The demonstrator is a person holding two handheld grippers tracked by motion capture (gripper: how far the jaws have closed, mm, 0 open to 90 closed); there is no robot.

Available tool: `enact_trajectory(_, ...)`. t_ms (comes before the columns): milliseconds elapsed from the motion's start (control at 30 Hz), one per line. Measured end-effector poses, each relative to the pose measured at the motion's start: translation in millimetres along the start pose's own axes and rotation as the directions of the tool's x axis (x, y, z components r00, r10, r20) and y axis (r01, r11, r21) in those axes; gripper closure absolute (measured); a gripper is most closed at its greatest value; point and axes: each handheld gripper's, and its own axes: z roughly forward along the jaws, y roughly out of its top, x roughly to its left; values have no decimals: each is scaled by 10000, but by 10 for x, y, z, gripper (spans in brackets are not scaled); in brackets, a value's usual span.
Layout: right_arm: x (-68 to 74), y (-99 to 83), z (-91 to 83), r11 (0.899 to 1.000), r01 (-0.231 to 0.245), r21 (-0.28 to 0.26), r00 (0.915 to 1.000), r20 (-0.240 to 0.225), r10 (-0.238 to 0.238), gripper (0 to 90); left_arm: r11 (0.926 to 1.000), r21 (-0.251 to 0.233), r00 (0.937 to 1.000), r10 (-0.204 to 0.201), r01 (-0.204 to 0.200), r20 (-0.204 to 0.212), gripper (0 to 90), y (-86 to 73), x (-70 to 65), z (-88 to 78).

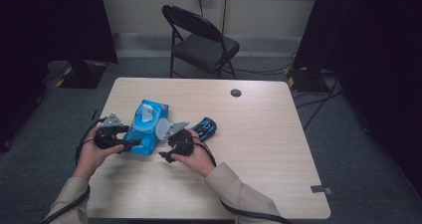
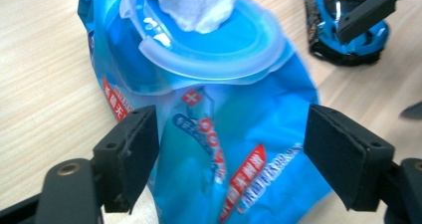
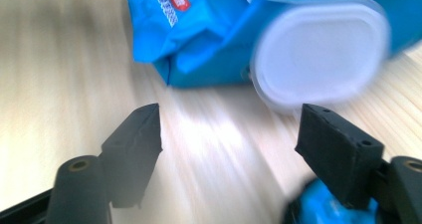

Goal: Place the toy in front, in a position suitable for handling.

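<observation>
A blue wet-wipe pack (image 1: 147, 127) lies left of centre on the table, its white lid (image 3: 318, 55) flipped open toward my right side. A white wipe (image 2: 199, 5) sticks up from the opening. My left gripper (image 2: 231, 154) is open, its jaws standing on either side of the pack's near end (image 2: 239, 149). In the high view the left gripper (image 1: 130, 137) sits at the pack's left edge. My right gripper (image 3: 231, 139) is open over bare wood just short of the lid, with nothing between its jaws. It sits right of the pack (image 1: 168, 148).
A small blue and black object (image 1: 205, 128) lies just right of my right hand. The wooden table (image 1: 249, 149) has a round cable port (image 1: 236, 92) at the back. A black folding chair (image 1: 199, 40) stands behind the table.
</observation>
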Motion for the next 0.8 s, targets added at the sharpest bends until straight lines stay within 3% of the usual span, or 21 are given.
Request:
enact_trajectory(67,-7,-56,-115,9999,-101,24,9999,-55,101,235,10000,-81,9998,-56,57,169,210,11,-36,-49)
enact_trajectory(167,2,-165,-333,9996,-289,-54,9996,-3,289,207,9993,-371,9999,-66,69,94,215,45,-98,-137)
enact_trajectory(300,35,-332,-565,9989,-461,45,9989,59,461,189,9991,-412,9999,39,-34,109,217,85,-214,-221)
enact_trajectory(367,43,-433,-663,9984,-559,119,9984,101,558,185,9993,-373,9993,-23,36,369,217,103,-274,-232)
enact_trajectory(567,18,-794,-976,9925,-1222,69,9923,194,1220,142,9998,129,9962,160,-172,860,186,163,-461,-149)
enact_trajectory(800,14,-1133,-1207,9875,-1556,262,9859,671,1536,142,9985,95,9909,527,-543,1241,181,296,-669,9)
